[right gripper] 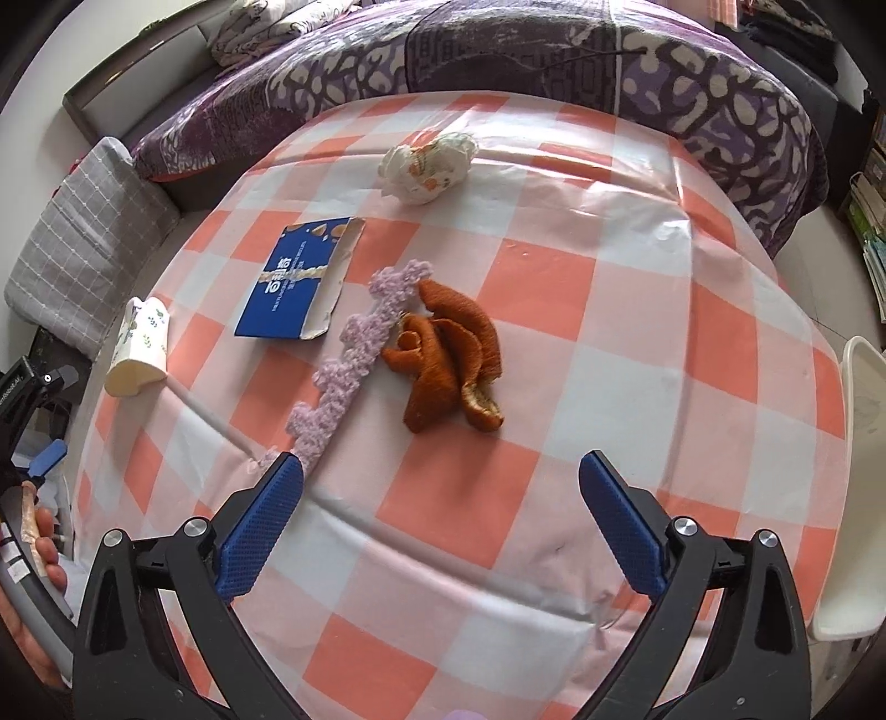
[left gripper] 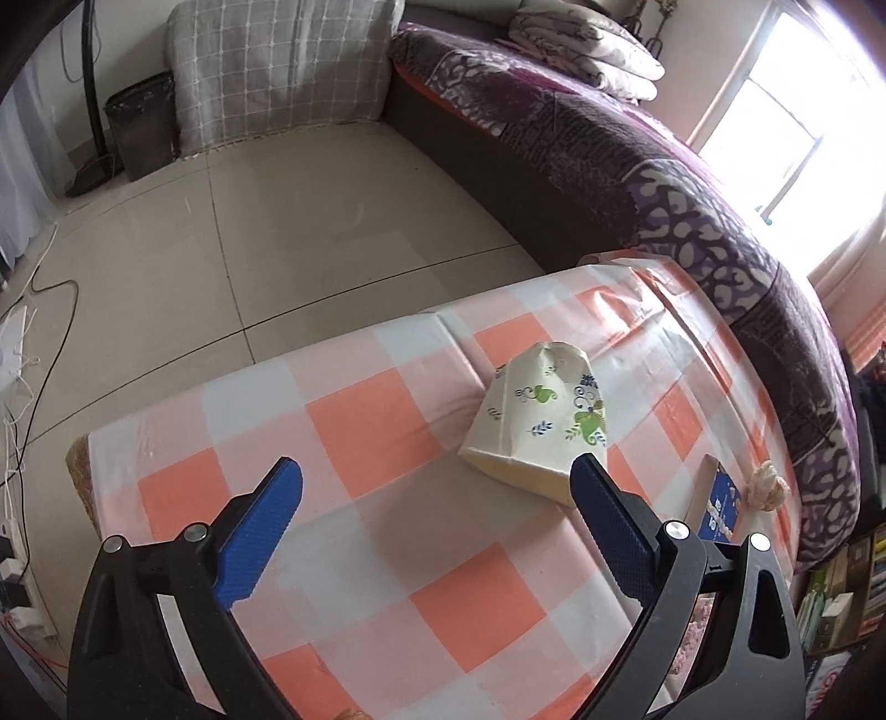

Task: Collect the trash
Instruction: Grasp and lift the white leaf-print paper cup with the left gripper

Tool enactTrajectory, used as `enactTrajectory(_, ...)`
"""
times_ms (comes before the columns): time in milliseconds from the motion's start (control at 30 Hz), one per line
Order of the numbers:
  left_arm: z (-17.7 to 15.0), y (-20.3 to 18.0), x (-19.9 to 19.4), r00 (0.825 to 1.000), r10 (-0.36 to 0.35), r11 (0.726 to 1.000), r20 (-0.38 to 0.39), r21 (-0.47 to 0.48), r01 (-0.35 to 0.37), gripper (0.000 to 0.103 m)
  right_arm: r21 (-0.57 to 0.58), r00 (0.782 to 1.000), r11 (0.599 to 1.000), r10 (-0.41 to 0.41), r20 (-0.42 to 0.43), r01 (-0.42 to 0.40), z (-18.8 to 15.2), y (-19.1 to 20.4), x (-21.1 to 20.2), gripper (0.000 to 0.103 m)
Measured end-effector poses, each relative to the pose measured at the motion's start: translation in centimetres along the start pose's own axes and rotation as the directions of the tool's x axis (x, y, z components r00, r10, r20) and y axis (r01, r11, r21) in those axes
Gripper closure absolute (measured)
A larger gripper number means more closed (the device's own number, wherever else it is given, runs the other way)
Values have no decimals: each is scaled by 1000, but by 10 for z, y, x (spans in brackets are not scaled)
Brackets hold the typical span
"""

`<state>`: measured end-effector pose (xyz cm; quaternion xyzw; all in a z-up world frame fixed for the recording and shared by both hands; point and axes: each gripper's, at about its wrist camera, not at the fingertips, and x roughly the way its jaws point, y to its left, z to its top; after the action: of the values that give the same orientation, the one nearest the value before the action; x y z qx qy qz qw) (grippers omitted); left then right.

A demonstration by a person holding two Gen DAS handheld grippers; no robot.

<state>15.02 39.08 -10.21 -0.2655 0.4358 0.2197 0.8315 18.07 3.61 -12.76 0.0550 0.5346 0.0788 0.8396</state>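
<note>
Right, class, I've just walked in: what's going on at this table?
A person holds a gripper in each hand above a checked tablecloth strewn with trash. The left gripper is open near a crushed paper cup. The right gripper is open over orange peel, beside a purple strip, a blue packet and a crumpled wrapper. Nothing is gripped.

A home living room is indicated by a sofa (left gripper: 637, 183) draped in purple patterned fabric, folded quilts (left gripper: 587, 44), a tiled floor (left gripper: 277, 232), a sunlit window (left gripper: 775, 122) and a table (right gripper: 581, 288) covered with checked cloth.
</note>
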Motion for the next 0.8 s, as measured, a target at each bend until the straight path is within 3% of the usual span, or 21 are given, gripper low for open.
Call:
enactTrajectory(133,4,-26,17,999,-25,999,-38,28,26,7,-52,1000,999,-10,26,11,9,-5,10,7)
enactTrajectory(400,6,-62,59,985,159,977,-68,154,-147,7,-188,999,982,14,33,-7,28,-2,36,7)
enactTrajectory(567,6,-68,69,984,147,969,-104,215,-122,7,-266,999,963,42,13,-37,43,1,48,7)
enactTrajectory(600,4,-68,72,983,145,968,-116,222,-117,7,-292,999,956,36,22,-28,44,3,49,14)
enactTrajectory(633,1,-69,75,981,147,966,-127,230,-115,8,-312,999,950,28,34,-16,45,3,49,30)
enactTrajectory(667,-2,-68,78,979,153,964,-135,239,-118,10,-325,999,946,27,41,-13,46,3,47,40)
enactTrajectory(700,-7,-68,81,977,164,960,-136,248,-127,19,-321,999,947,34,36,-21,47,2,46,57)
enactTrajectory(800,-14,-68,76,984,153,956,-94,267,-123,28,-280,996,956,92,1,-88,49,-6,41,62)
